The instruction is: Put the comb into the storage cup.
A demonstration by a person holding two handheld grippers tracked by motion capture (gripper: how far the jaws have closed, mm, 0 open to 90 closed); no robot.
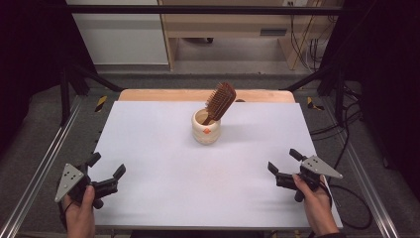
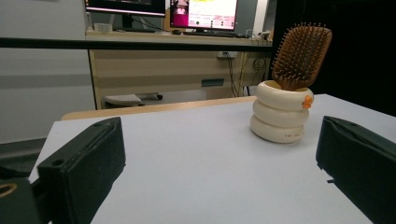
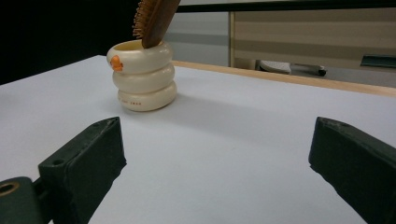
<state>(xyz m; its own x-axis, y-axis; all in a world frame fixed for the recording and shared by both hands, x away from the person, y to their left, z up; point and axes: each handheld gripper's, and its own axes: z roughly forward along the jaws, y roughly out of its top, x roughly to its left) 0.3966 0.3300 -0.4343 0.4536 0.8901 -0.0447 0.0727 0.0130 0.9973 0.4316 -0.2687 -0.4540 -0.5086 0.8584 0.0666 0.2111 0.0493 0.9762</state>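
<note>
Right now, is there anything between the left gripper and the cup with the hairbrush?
No. In the high view, bare white table separates the open left gripper from the cup holding the hairbrush.

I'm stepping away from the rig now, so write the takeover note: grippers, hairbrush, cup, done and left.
Left gripper: open, holding nothing, near the table's front left corner.
Right gripper: open, holding nothing, near the front right.
Hairbrush: handle down in the cream ringed cup, head leaning out over the rim, bristles facing the left gripper's side.
Cup: upright, toward the far middle of the table.
Done: nothing gripped so far.
Left: likely to reach in and take the brush, steadying the cup.
</note>
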